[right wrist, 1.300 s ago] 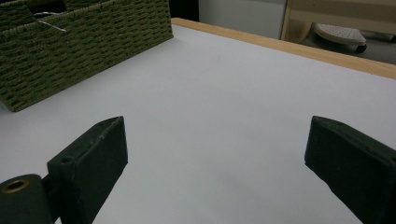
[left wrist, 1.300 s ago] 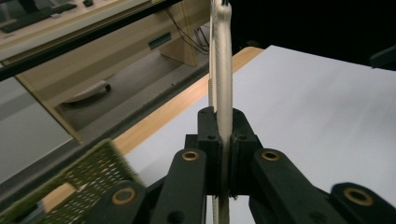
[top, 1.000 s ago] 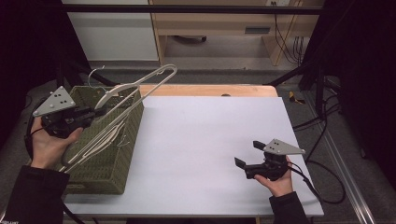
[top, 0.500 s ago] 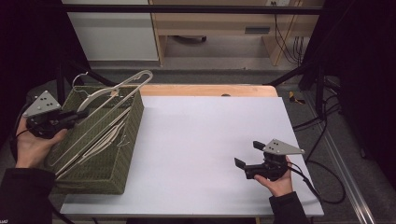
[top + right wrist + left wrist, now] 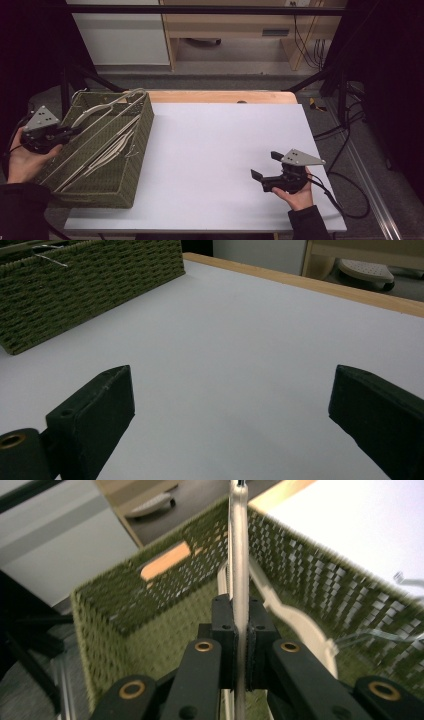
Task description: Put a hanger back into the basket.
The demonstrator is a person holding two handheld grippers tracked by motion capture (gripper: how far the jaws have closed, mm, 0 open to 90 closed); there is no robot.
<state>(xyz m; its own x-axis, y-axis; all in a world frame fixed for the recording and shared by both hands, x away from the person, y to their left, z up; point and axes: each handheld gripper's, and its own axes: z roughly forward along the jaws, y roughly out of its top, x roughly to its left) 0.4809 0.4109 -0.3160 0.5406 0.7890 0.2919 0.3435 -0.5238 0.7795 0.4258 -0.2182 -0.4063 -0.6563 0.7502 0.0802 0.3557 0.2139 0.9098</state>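
Left gripper (image 5: pixel 70 131) at the frame's left is clamped on my hanger (image 5: pixel 107 107) over the woven basket (image 5: pixel 127 175); right gripper (image 5: pixel 264 165), lower right, gapes released over the table (image 5: pixel 215 145)

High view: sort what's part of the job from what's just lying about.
In the job:
- hanger, clamped in the left gripper, tilted over the basket
- basket, green woven, with more hangers inside
- left gripper, shut on the hanger

Just about:
- right gripper, open, idle over the table
- cables on the floor
- cabinet behind
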